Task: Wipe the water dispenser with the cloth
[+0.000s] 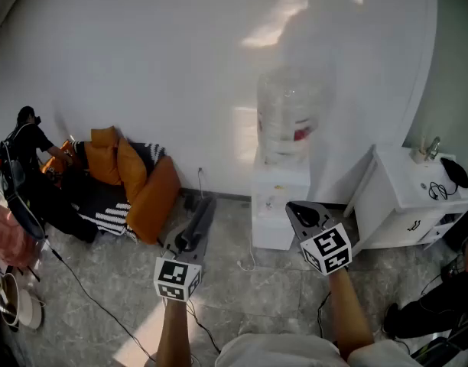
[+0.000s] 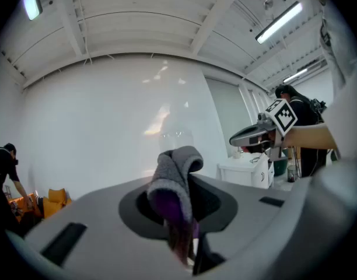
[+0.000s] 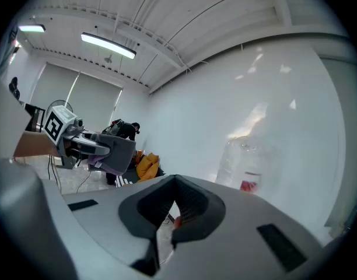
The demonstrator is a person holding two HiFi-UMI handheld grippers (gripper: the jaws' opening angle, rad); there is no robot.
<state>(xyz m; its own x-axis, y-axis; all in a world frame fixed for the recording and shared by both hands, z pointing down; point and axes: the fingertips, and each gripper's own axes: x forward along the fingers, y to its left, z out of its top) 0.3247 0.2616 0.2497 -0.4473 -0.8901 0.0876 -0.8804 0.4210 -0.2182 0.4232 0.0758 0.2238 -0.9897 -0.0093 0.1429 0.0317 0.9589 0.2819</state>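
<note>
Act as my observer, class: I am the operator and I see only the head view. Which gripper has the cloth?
Observer: The left gripper is shut on the cloth. The left gripper view shows it folded over between the jaws.
Operator: What does the cloth look like?
Observer: It is grey and fleecy on the outside, and purple on the inner side down near the jaws.
Operator: Is the right gripper holding anything?
Observer: No. In the right gripper view it is shut with nothing between its jaws, and it points towards the bottle on the water dispenser.
</note>
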